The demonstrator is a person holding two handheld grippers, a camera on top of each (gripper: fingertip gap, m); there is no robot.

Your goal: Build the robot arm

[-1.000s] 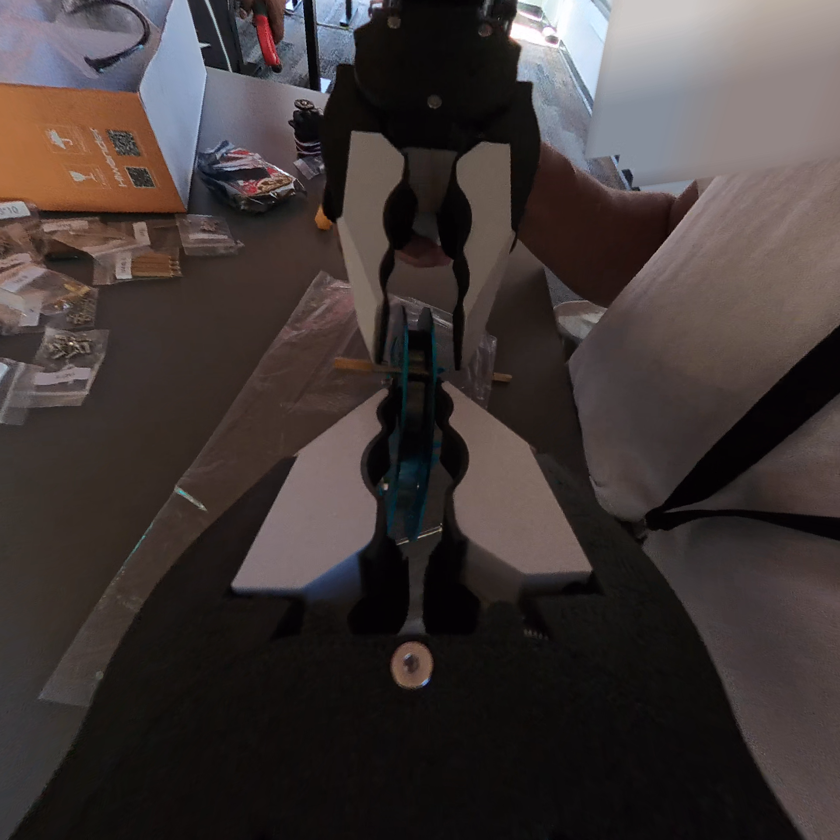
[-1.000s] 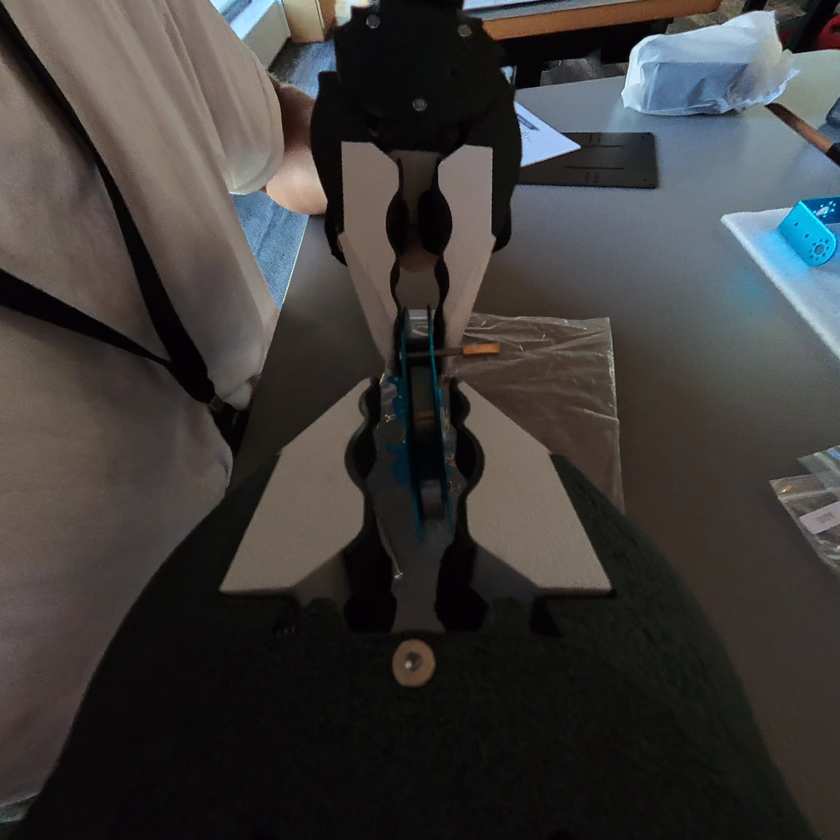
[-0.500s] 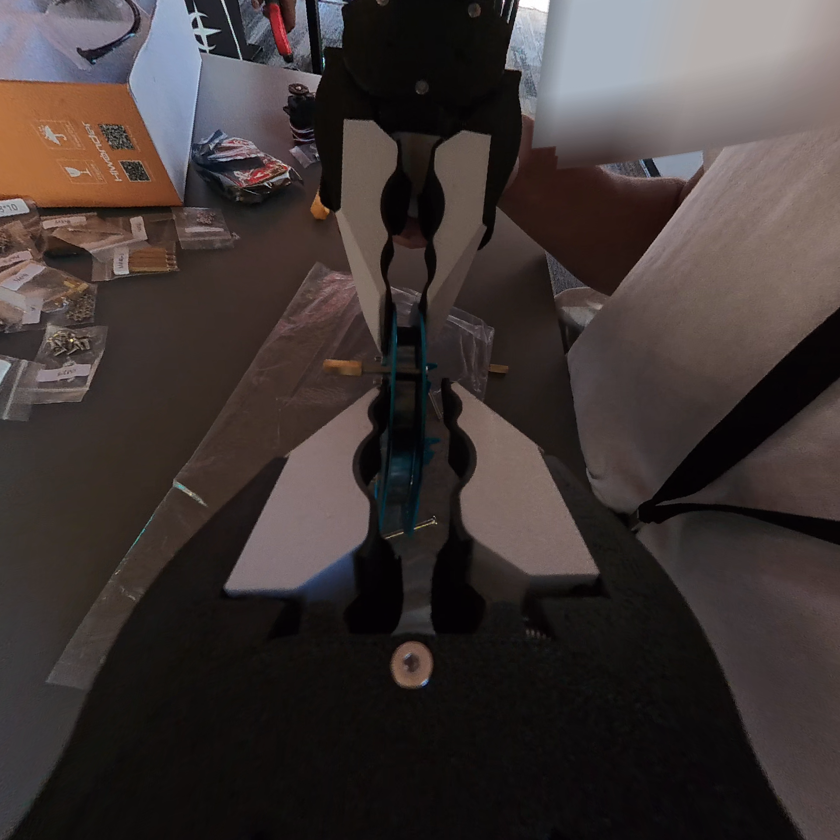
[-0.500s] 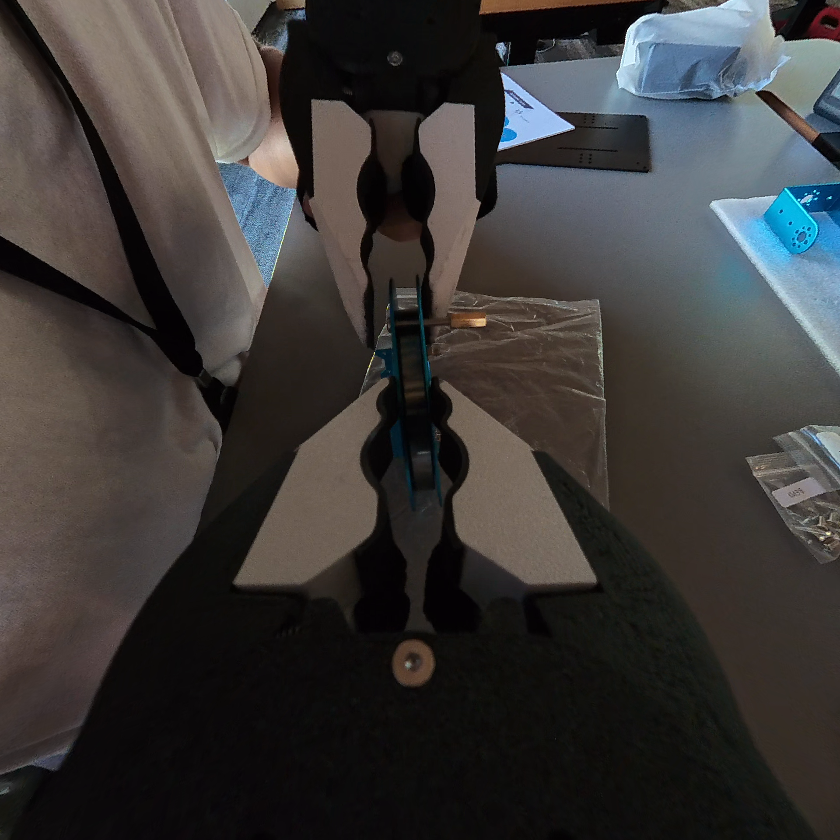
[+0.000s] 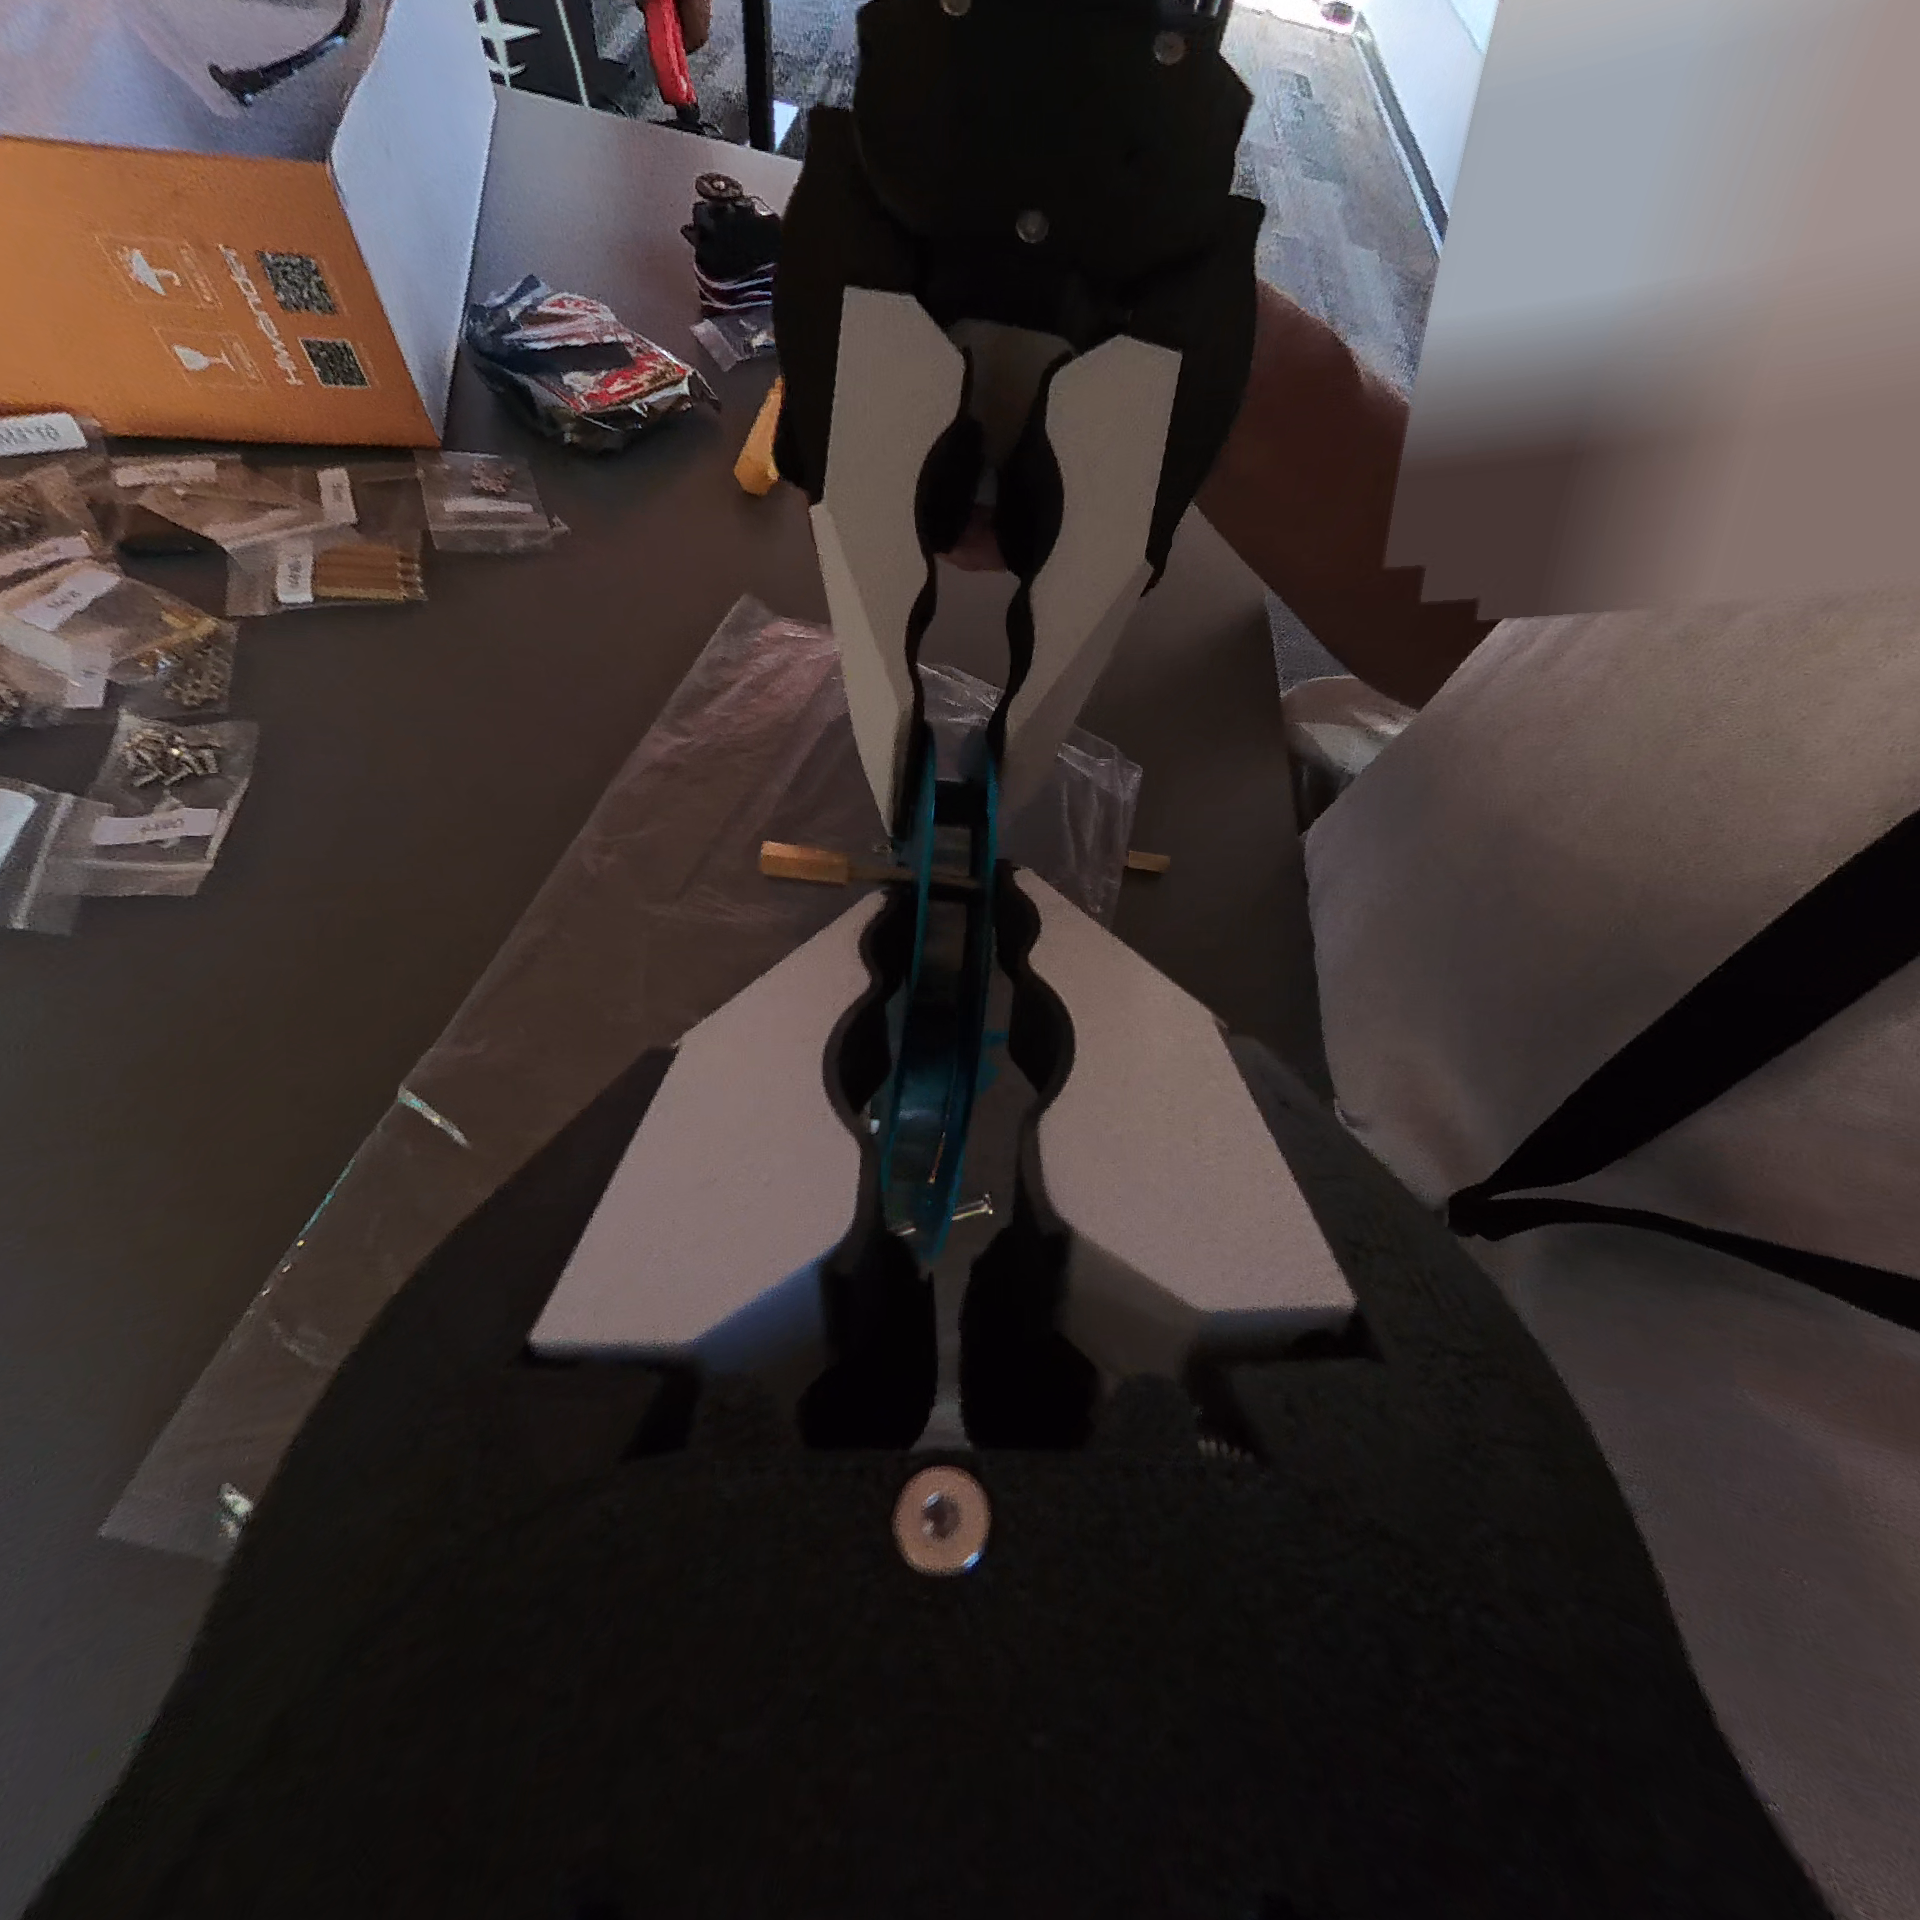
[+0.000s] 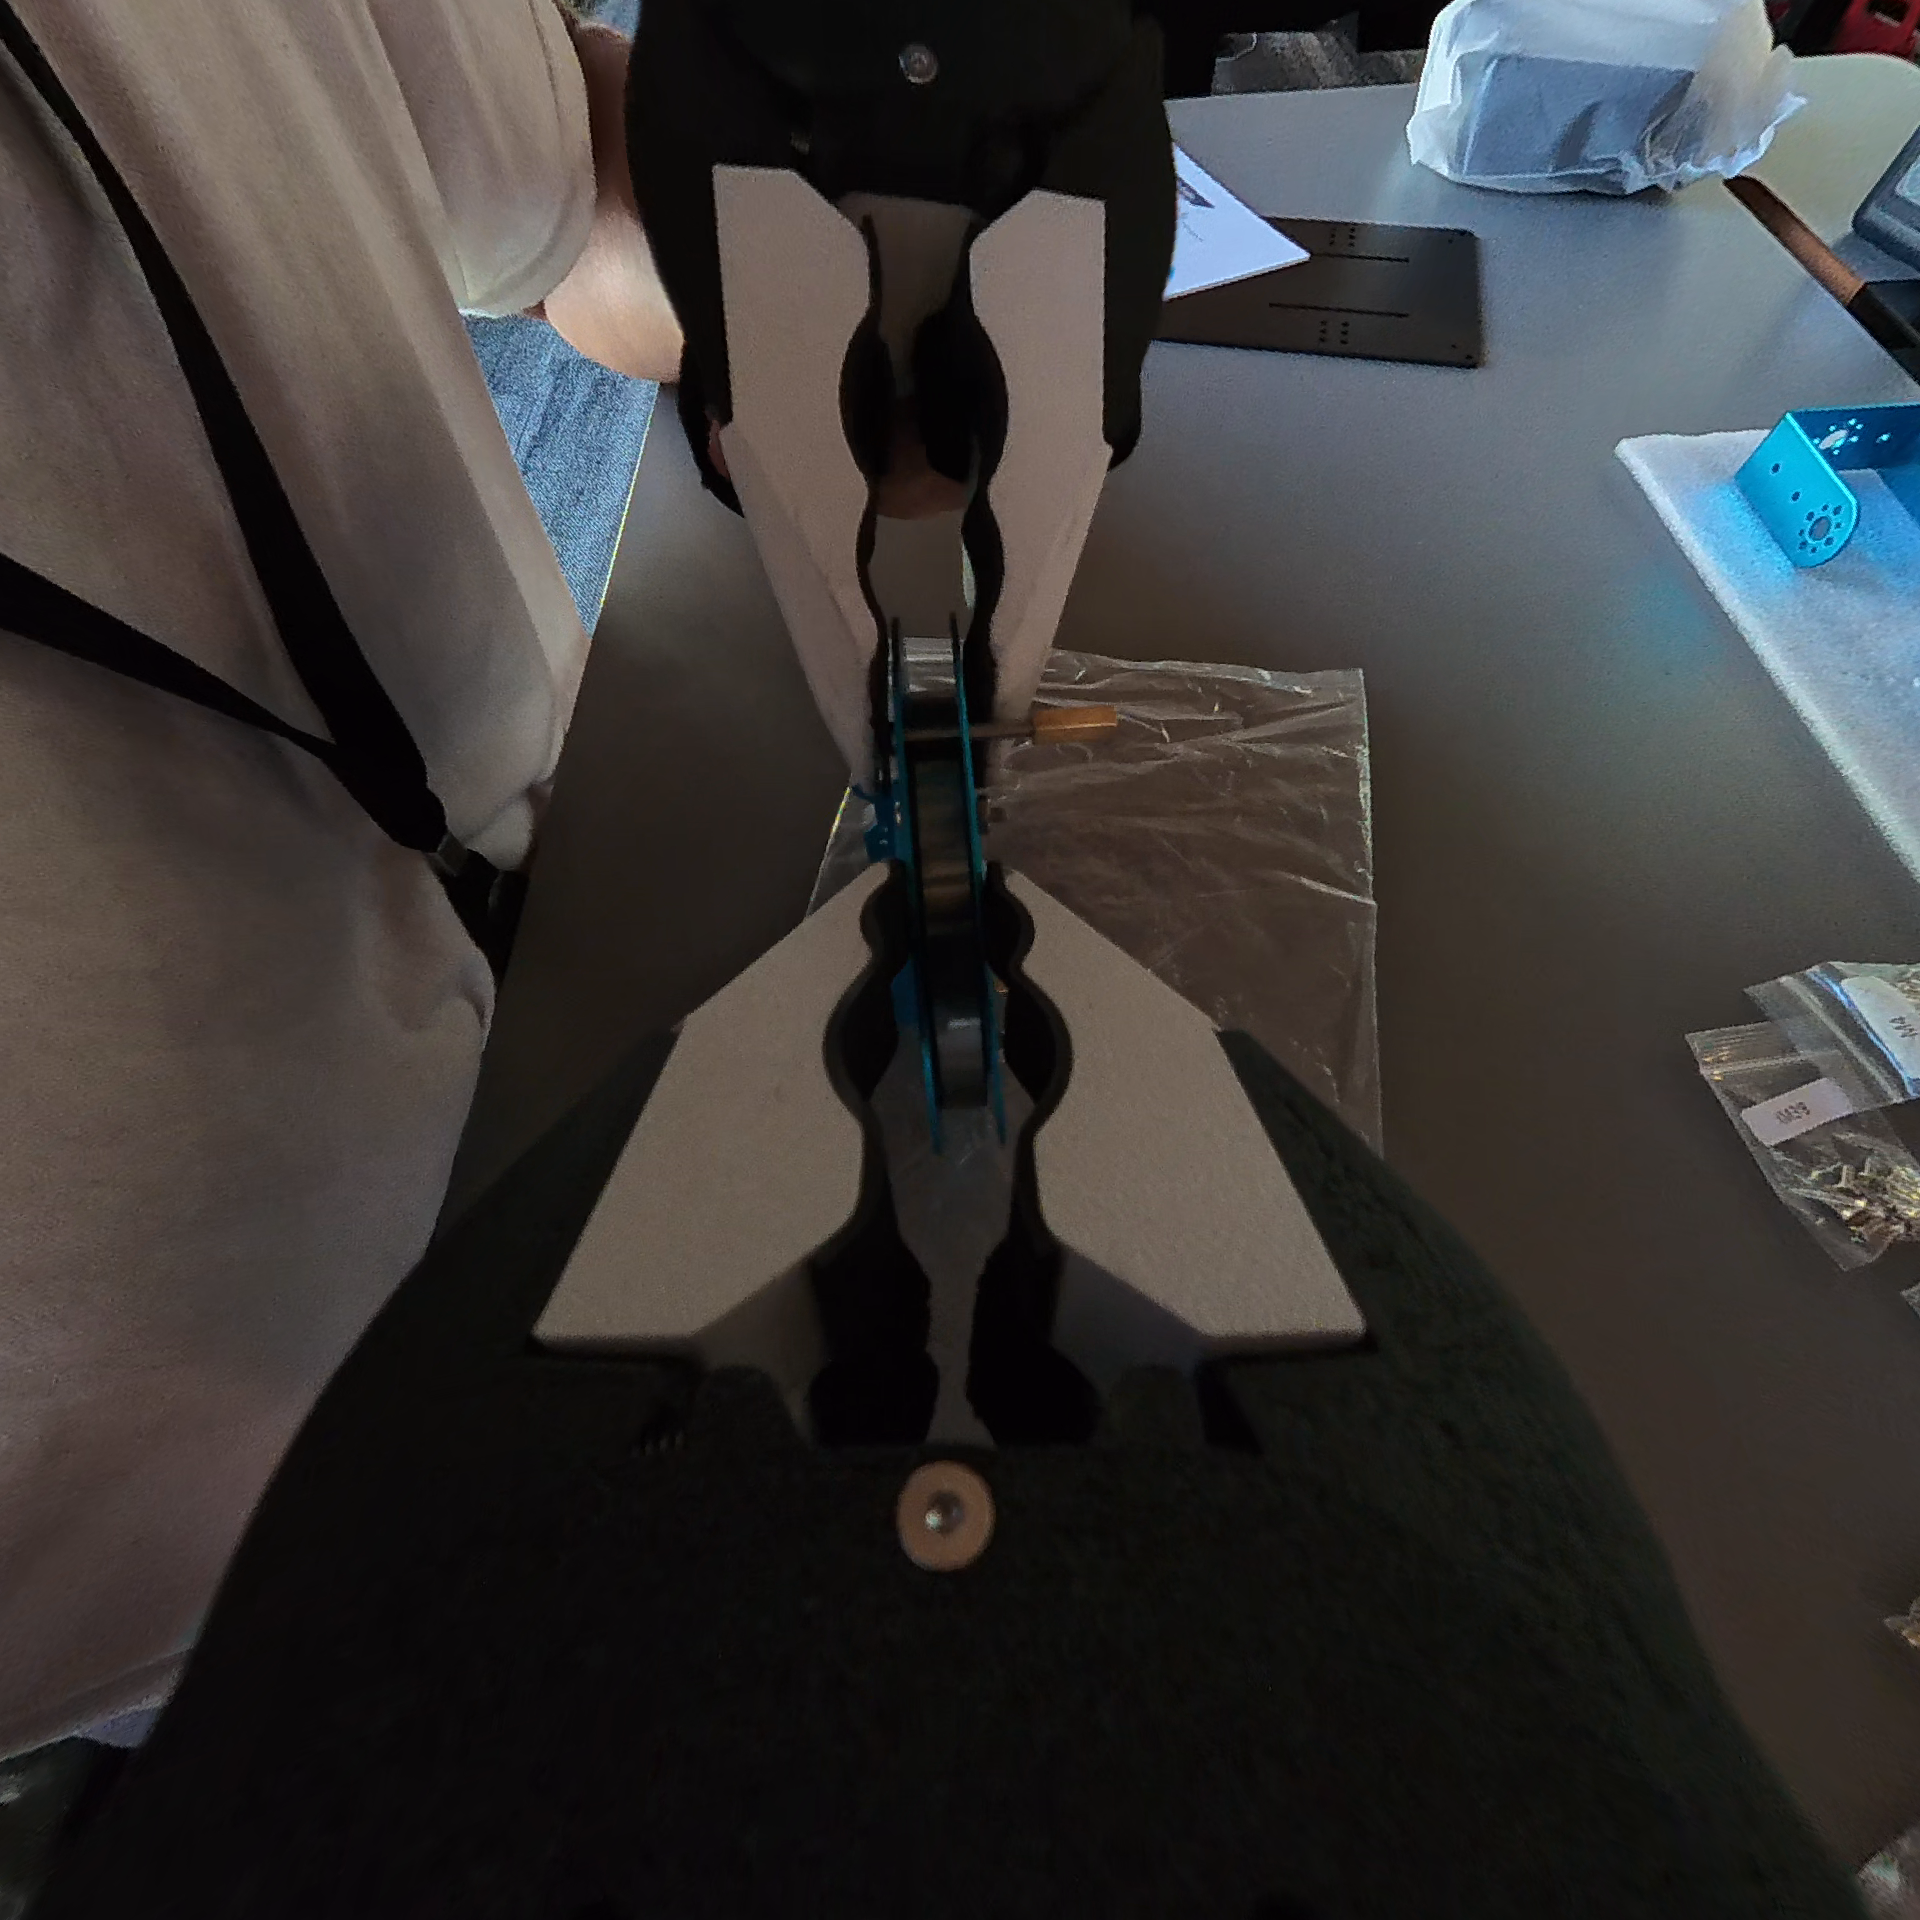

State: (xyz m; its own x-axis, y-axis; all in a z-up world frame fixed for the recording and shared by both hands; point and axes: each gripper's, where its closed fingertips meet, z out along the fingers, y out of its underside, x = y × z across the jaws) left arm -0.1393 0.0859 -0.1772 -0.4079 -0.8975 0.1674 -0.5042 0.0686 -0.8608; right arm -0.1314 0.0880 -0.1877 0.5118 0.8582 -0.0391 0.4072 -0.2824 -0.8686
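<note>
On the left of the left wrist view, an orange-and-white cardboard box [image 5: 239,281] stands on the grey table [image 5: 343,935], with small clear bags of screws and brass standoffs [image 5: 177,644] spread in front of it. Just right of the box lie a dark crumpled packet [image 5: 587,379] and, farther back, a black servo motor [image 5: 732,249].

At the centre, the left gripper [image 5: 948,914] is clenched on a blue metal wheel-like assembly [image 5: 935,1039] of two thin blue plates with a dark part between them. The right gripper [image 5: 951,800] comes in from the opposite side, tips facing, and is clamped on the far end of the same assembly. A thin rod with brass standoffs [image 5: 805,860] on its ends crosses through the plates between the two grippers. The assembly is held just above a flat clear plastic bag [image 5: 623,935] on the table. On the right is a person's pale shirt with a black strap [image 5: 1683,1049].

In the right wrist view, the shirt fills the left side. The right gripper [image 6: 940,904] grips the blue assembly [image 6: 940,935] at the centre, opposite the left gripper [image 6: 930,717]. Farther right are a black perforated plate [image 6: 1340,296], a wrapped white bundle [image 6: 1590,99], a blue metal bracket [image 6: 1829,488] on white foam, and more bags of screws [image 6: 1829,1112].
</note>
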